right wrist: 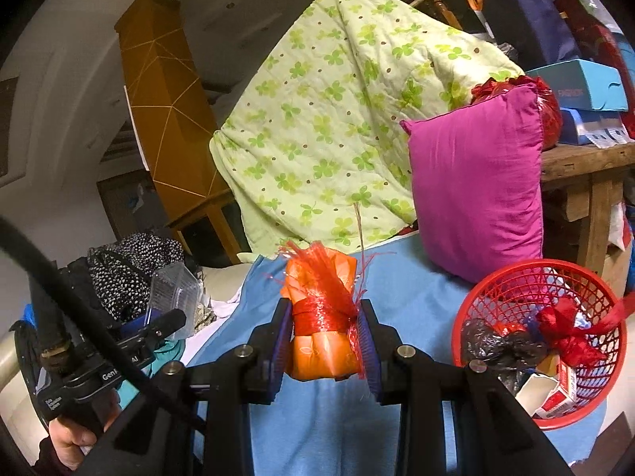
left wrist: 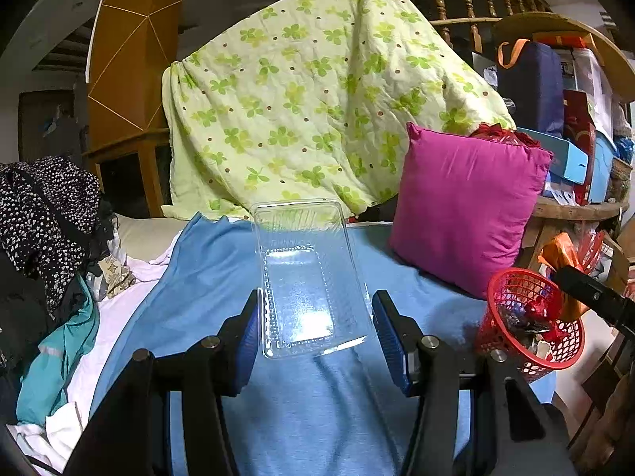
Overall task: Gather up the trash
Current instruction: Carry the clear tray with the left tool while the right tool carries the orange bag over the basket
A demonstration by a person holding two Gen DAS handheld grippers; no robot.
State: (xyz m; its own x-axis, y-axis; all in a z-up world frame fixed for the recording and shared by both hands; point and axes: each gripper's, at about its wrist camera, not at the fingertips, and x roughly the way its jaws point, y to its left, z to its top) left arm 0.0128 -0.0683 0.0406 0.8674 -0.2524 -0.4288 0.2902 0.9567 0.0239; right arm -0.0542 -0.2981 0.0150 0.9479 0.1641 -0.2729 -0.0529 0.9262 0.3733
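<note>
Between the right tool's [right wrist: 323, 341] pads sat an orange bundle wrapped in red mesh [right wrist: 321, 317], pinched above the bed's blue sheet [right wrist: 317, 428]. Left tool [left wrist: 315, 329] pinched a clear plastic tray [left wrist: 305, 277]. Red mesh basket [right wrist: 547, 337] stood at the bed's right edge; loose mesh could slip and fall beside it.

A bed with a blue sheet [left wrist: 206, 277] holds a pink square pillow [left wrist: 464, 206], a red plastic basket [right wrist: 512, 289], and a green-leaf quilt [left wrist: 301, 111].

hidden: my right tongs [right wrist: 322, 341] cover the sides of the orange bundle [right wrist: 321, 317] | cut off: red basket [left wrist: 532, 317], right of my left tongs [left wrist: 315, 329], behind a black arm | unreadable: carton print in basket
</note>
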